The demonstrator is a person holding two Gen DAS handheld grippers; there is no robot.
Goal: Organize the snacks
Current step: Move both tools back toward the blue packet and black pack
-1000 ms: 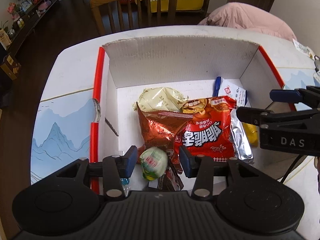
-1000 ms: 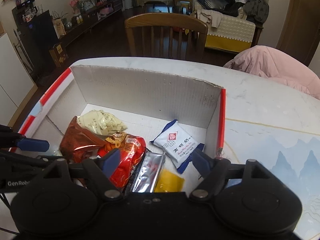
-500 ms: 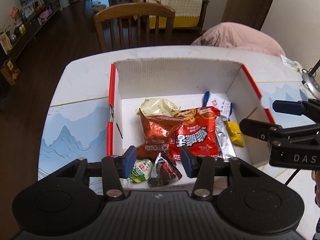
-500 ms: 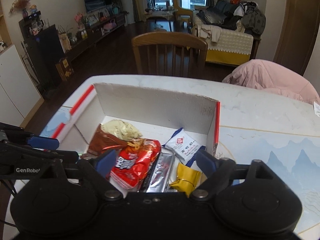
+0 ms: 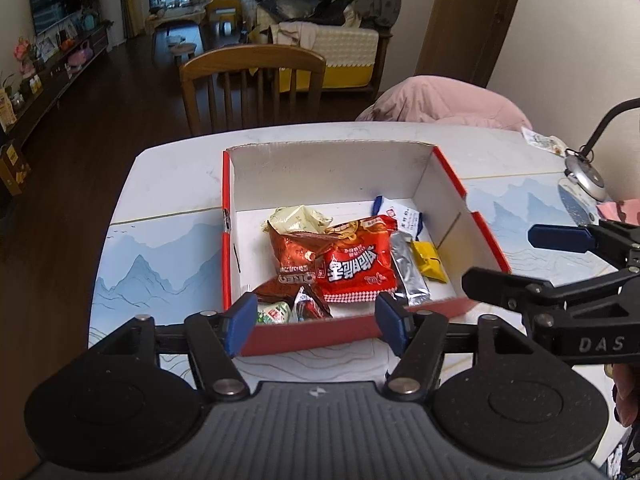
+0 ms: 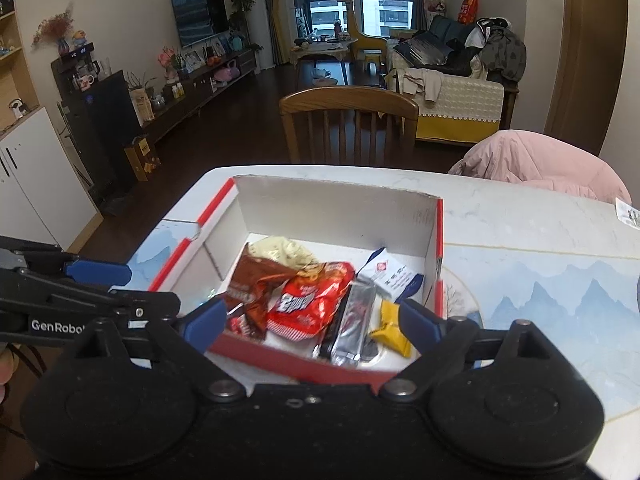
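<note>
Both tongs, left [image 5: 316,322] and right [image 6: 310,322], have pulled back from the box [image 5: 448,176], spread wide, empty.

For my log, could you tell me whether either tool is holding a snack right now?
Neither: the left tool and right tool are both open and empty, short of the snack box.

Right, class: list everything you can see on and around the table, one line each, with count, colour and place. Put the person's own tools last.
box: one, red outside, white inside, open, on table
red packet: one, red, box centre
Oreo bag: one, brown, left of red packet
cream bag: one, pale yellow, behind Oreo bag
silver packet: one, silver, right of red packet
yellow packet: one, yellow, by right wall
white packet: one, white and blue, back right
green snack: one, green, front left corner
table: one, white with blue mountains
chair: one, wooden, behind table
left gripper: open, empty
right gripper: open, empty
</note>
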